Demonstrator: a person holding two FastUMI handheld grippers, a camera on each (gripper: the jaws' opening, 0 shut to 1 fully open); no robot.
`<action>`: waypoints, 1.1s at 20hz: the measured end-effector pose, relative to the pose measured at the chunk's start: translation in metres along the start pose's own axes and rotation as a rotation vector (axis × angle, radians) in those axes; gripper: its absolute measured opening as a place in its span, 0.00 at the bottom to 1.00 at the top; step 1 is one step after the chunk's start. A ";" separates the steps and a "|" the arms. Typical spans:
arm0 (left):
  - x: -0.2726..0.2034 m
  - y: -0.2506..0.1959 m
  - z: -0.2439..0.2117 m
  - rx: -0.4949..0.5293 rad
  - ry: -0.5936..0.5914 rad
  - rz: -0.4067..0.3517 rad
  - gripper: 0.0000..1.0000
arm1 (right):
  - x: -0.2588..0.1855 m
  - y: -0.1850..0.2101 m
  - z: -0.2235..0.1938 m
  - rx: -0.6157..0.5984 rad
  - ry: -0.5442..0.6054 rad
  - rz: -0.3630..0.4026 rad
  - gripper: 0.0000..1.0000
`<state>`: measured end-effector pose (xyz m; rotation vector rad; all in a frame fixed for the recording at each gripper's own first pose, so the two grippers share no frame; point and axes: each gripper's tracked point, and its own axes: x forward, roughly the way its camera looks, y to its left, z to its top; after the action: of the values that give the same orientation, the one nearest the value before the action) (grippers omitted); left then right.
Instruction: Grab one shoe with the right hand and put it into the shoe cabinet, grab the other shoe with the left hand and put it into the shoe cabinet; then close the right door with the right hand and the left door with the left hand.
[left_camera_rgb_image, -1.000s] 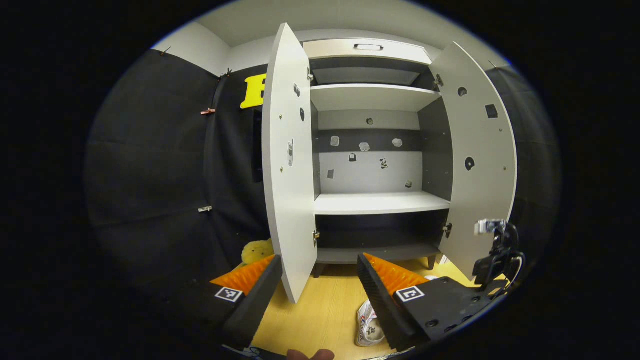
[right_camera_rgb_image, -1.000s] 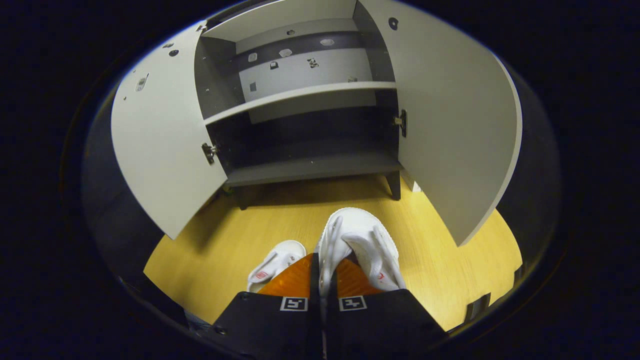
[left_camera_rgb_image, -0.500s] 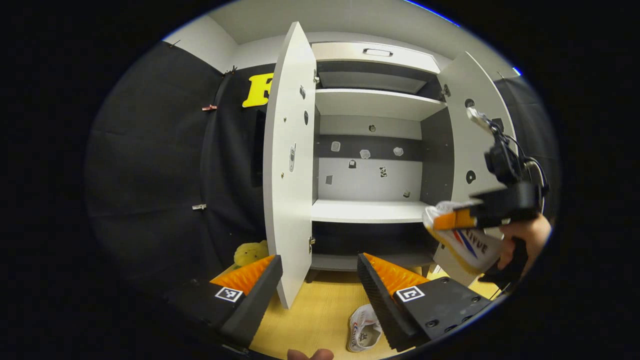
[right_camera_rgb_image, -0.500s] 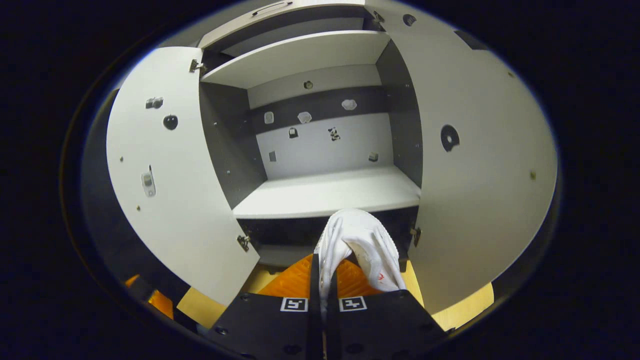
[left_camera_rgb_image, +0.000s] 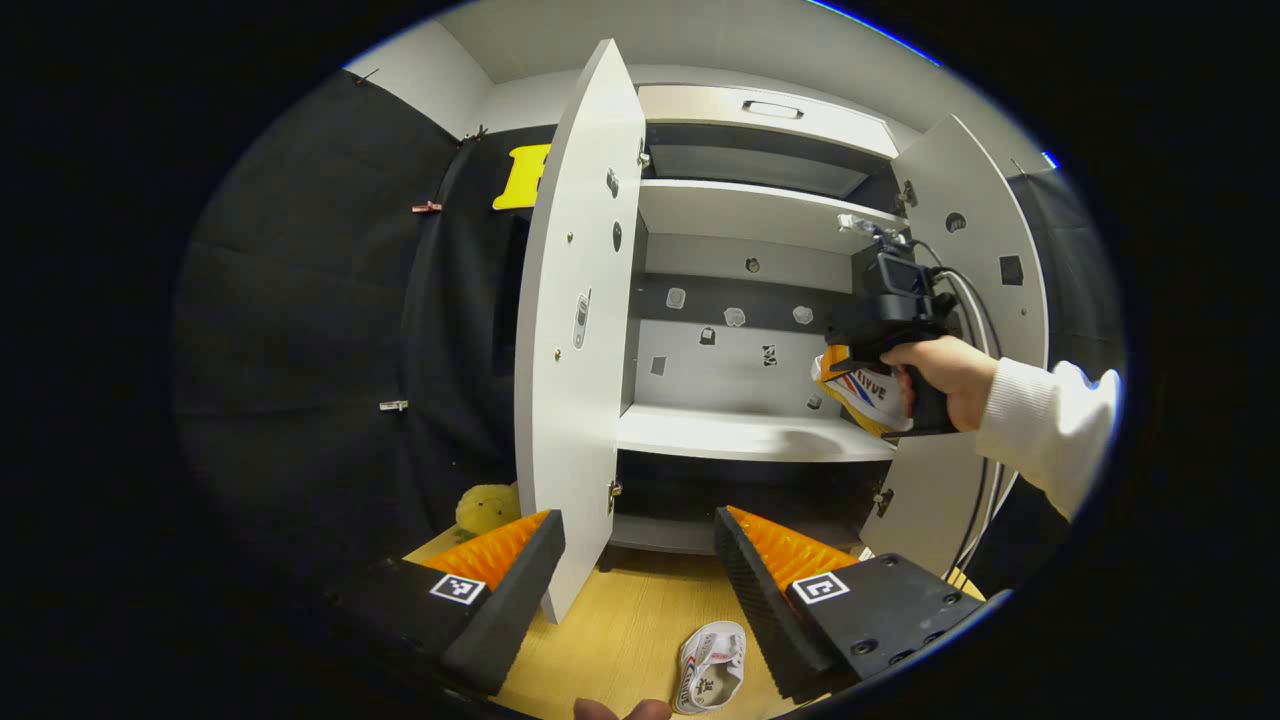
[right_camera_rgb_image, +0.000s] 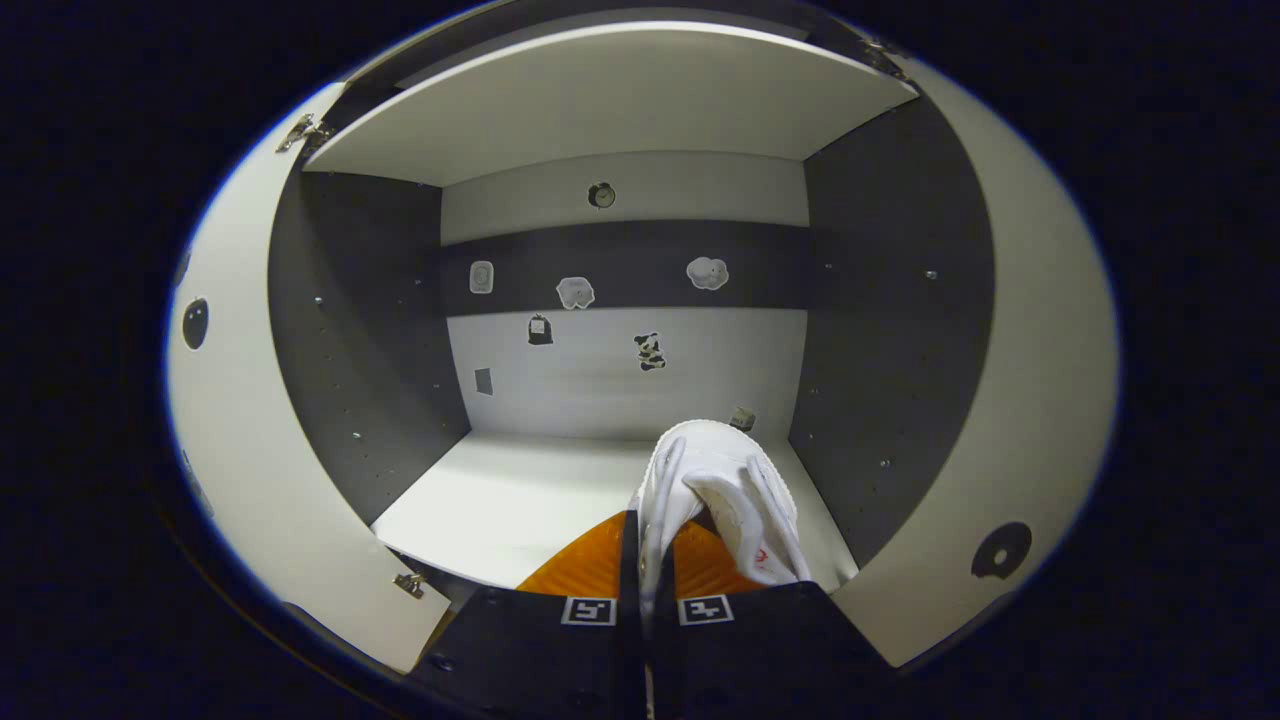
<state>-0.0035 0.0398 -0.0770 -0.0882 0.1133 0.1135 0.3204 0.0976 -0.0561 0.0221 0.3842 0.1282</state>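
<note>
In the left gripper view, we see a yellow soft toy (left_camera_rgb_image: 487, 508) low at the left, on the floor beside the foot of the left door (left_camera_rgb_image: 575, 330). That door stands wide open, edge-on to us, left of centre. Our left gripper (left_camera_rgb_image: 640, 560) fills the bottom of the frame with its fingers well apart and nothing between them. Between them, at the bottom edge, one shoe (left_camera_rgb_image: 708, 680) lies on the wooden floor (left_camera_rgb_image: 625, 640), just beside the right-hand finger.

Centre frame is the cabinet (left_camera_rgb_image: 750, 130), with a white shelf (left_camera_rgb_image: 740, 435) across its middle. At centre right a hand (left_camera_rgb_image: 945, 370) in a white sleeve (left_camera_rgb_image: 1040, 430) holds the right gripper (left_camera_rgb_image: 850, 372) above the right end of that shelf, and the held shoe (left_camera_rgb_image: 868, 398) hangs from it, tilted, sole side showing. We cannot tell from here whether it touches the shelf. The right door (left_camera_rgb_image: 975, 300) is open behind the hand, at the upper right.

In the right gripper view, the left door (right_camera_rgb_image: 230, 450) curves down the left side and the shelf (right_camera_rgb_image: 510, 505) lies at lower centre. The right gripper (right_camera_rgb_image: 645, 560) is at bottom centre, its fingers clamped together on the heel end of the held shoe (right_camera_rgb_image: 720, 490), whose toe points into the cabinet (right_camera_rgb_image: 620, 100) over the right part of the shelf. The right door (right_camera_rgb_image: 1040, 400) fills the right side.
</note>
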 end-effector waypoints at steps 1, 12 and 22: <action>0.002 0.000 0.000 -0.004 0.003 0.004 0.95 | 0.017 -0.001 -0.002 -0.003 0.019 -0.005 0.08; 0.018 -0.003 0.002 -0.022 0.001 0.042 0.95 | 0.144 -0.023 -0.051 -0.092 0.210 -0.080 0.08; 0.011 -0.008 0.005 -0.003 -0.006 0.024 0.95 | 0.118 -0.018 -0.060 -0.041 0.226 -0.092 0.48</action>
<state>0.0087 0.0332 -0.0728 -0.0892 0.1077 0.1375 0.4082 0.0951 -0.1566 -0.0508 0.6071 0.0470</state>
